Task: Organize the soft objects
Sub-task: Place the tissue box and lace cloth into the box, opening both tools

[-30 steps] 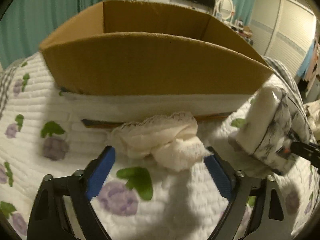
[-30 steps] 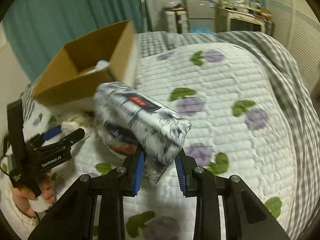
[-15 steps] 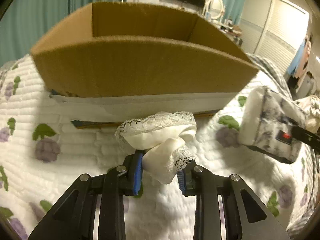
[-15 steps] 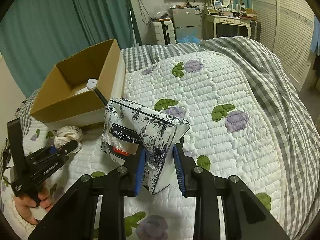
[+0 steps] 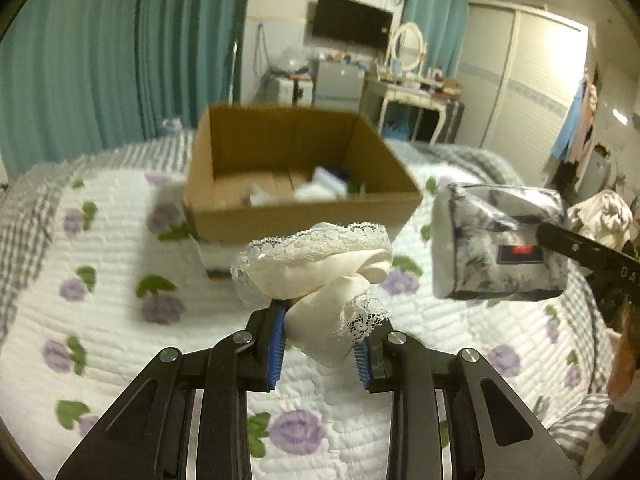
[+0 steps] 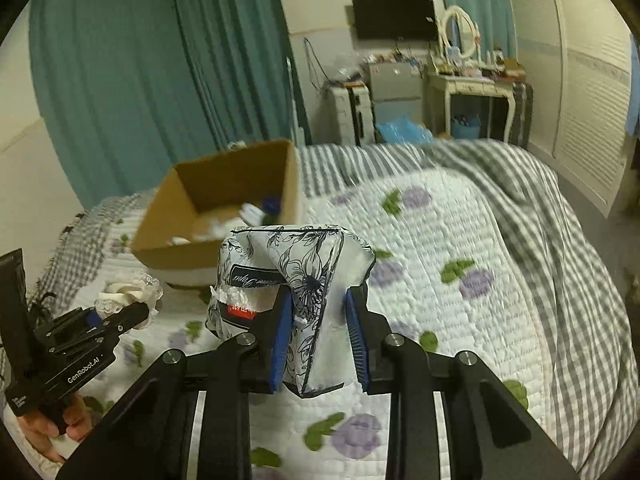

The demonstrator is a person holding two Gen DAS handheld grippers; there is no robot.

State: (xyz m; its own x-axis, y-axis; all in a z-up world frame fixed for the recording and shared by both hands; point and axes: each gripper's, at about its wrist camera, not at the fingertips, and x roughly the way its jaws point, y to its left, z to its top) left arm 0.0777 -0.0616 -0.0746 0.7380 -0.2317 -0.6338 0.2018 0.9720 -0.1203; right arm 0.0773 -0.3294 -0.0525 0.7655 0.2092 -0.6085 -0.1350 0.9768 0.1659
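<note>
Left wrist view: box (image 5: 304, 184) partly filled; left gripper (image 5: 320, 344) clamps lace cloth (image 5: 320, 268), right gripper (image 6: 318, 340) clamps tissue pack (image 6: 296, 272); neither boxed.

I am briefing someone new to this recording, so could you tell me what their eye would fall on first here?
First, the cream lace-trimmed cloth bunched in the left gripper, held above the floral quilt. Next, the floral-print tissue pack clamped in the right gripper, to the cloth's right. Behind both stands the open cardboard box on the bed, with a few items already inside.
</note>
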